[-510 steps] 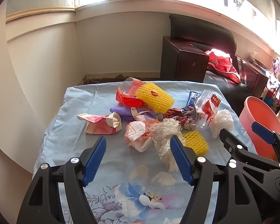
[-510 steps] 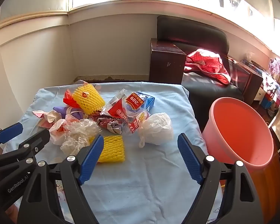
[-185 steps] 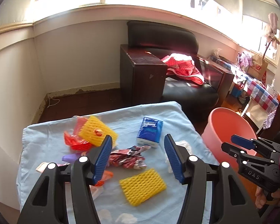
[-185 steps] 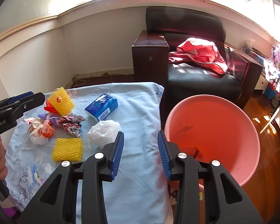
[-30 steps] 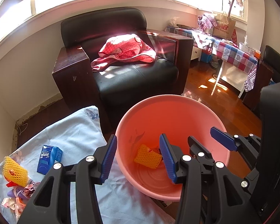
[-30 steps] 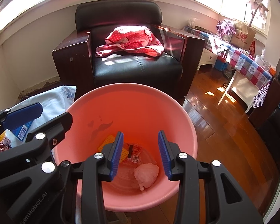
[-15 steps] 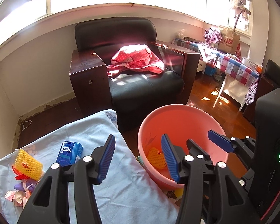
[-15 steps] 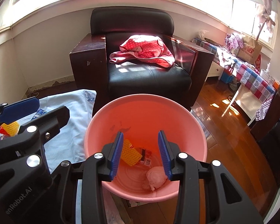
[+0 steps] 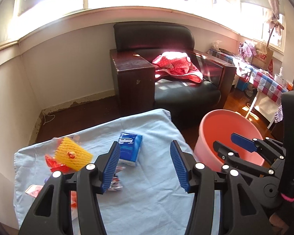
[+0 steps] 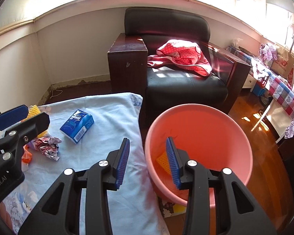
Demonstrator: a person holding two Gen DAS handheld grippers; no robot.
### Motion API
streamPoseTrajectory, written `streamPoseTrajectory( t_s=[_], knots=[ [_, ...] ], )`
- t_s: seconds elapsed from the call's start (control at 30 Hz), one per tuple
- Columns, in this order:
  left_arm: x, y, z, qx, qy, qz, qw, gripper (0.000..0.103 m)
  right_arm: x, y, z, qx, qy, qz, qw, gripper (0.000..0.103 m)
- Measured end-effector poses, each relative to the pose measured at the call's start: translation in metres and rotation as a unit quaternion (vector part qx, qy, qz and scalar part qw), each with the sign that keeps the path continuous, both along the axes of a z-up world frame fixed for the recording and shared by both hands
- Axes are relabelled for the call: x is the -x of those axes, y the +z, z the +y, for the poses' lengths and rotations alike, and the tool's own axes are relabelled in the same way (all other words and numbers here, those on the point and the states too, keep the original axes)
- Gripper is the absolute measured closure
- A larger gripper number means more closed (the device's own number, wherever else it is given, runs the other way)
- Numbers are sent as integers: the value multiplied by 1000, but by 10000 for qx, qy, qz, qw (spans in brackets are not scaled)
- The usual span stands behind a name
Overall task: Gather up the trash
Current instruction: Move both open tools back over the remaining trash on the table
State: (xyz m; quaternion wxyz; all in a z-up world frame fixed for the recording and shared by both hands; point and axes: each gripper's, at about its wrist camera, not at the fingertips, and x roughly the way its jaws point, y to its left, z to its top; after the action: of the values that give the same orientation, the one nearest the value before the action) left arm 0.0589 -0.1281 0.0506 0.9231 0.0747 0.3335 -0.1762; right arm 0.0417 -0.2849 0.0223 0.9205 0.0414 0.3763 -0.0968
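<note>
A pink bucket (image 10: pixel 215 121) stands on the floor right of the table, with a yellow foam net (image 10: pixel 162 161) inside. It also shows in the left wrist view (image 9: pixel 225 121). My left gripper (image 9: pixel 145 166) is open and empty above the blue tablecloth (image 9: pixel 151 195). A blue tissue pack (image 9: pixel 130 148) lies just beyond its left finger. A yellow foam net (image 9: pixel 73 153), red wrappers and a crumpled foil wrapper (image 10: pixel 47 145) lie at the table's left. My right gripper (image 10: pixel 148 160) is open and empty over the gap between table edge and bucket.
A black armchair (image 10: pixel 176 74) with a red spotted cloth (image 10: pixel 182 56) stands behind the table and bucket. A checked-cloth table (image 10: pixel 284 90) is at the far right. Wooden floor lies right of the bucket.
Both grippers have swung left, away from above the bucket and back toward the table. The left gripper has opened wider. The trash on the table now shows closer.
</note>
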Motion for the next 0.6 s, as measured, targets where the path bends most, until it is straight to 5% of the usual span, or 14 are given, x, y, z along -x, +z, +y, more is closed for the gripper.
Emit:
streamPoseTrajectory(
  t_s=[0.37,0.6],
  knots=[
    [9,-28,137,152,1148,186,9931,49,-20,-17,55,-700,1072,93,9917,64],
    [20,-58,184,307,1480,558,9869,49,-22,-31,88,-956,1701,238,9805,64]
  ],
)
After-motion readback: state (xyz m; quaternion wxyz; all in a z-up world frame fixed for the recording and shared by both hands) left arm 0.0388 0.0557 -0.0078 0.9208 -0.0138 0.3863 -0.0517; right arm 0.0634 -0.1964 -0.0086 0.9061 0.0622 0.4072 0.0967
